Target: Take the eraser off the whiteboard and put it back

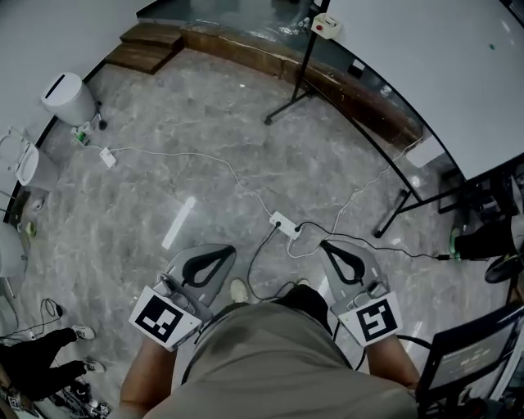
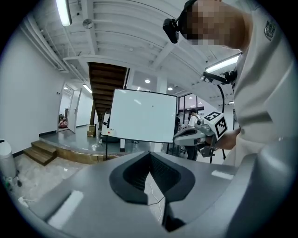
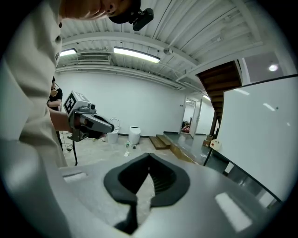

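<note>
Fingers point(image 2: 163, 173) pressed together, empty, on left gripper point(image 1: 227, 250) and right gripper point(image 1: 326, 245);
I may trip over the power strip point(image 1: 285, 223) heading for the eraser point(image 1: 326, 25)

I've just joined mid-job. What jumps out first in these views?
The big whiteboard fills the upper right of the head view, with the eraser at its left corner. The left tongs and right tongs are shut and empty, held low by the person's waist, well short of the board. A power strip lies on the floor just ahead of them.
</note>
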A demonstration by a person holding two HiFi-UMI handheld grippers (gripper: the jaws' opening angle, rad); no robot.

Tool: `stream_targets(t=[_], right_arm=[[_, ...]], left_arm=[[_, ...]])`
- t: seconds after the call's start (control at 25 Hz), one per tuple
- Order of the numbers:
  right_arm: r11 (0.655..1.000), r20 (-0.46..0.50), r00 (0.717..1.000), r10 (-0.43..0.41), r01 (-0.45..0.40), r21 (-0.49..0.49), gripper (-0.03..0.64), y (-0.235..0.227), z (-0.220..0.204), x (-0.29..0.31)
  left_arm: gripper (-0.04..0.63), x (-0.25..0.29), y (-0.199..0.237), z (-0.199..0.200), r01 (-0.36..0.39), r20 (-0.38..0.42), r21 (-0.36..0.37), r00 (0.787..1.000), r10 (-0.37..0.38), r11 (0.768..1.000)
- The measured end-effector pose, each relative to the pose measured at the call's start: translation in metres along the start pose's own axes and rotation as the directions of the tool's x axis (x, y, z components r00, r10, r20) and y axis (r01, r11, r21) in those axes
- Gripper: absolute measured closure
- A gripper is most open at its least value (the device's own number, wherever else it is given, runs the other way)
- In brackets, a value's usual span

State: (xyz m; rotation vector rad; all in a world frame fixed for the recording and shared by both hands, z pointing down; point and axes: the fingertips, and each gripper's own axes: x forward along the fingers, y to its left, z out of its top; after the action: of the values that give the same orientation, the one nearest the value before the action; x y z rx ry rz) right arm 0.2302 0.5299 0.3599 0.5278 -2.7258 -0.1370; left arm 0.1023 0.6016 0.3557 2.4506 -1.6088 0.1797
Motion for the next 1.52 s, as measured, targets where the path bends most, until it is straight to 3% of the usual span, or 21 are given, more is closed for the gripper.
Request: stream_targets(t=[0.32,0.64,0.88,1.04,1.32,1.52], right_arm=[[1.000,-0.020,1.000,0.024,-0.025,-0.011,0.615,0.066,0.026,0.050],[0.999,-0.018,0.999,0.044,-0.044,-0.010,0.615,0.049,0.035,0.104],[0.999,-0.013,0.999,0.046,-0.046,0.018,0.615,-0.003,0.048,0.181],[0.999,-0.004,1.000,0.023,-0.023,0.047,0.615,-0.050,0.058,0.221],[0.998,0.018,0.999,-0.034,0.033,0.049,0.615,-0.138,0.061,0.273],[0.994,-0.004,0.997,-0.080,0.080,0.075,0.615,-0.178,0.062,0.306]], left_arm=[[0.591,-0.069,0.059,-0.019,-0.035,0.001,0.007,0.999,0.035,0.999],[0.591,-0.052,0.109,-0.019,-0.030,0.006,-0.048,1.000,0.030,0.998],[0.591,-0.004,0.186,0.002,-0.047,-0.016,-0.030,0.999,0.046,0.998],[0.591,0.045,0.229,0.027,0.000,-0.040,-0.025,0.999,-0.001,1.000],[0.591,0.136,0.290,0.068,0.042,-0.040,0.050,0.998,-0.040,0.998],[0.591,0.185,0.332,0.083,0.082,-0.050,0.046,0.996,-0.080,0.996]])
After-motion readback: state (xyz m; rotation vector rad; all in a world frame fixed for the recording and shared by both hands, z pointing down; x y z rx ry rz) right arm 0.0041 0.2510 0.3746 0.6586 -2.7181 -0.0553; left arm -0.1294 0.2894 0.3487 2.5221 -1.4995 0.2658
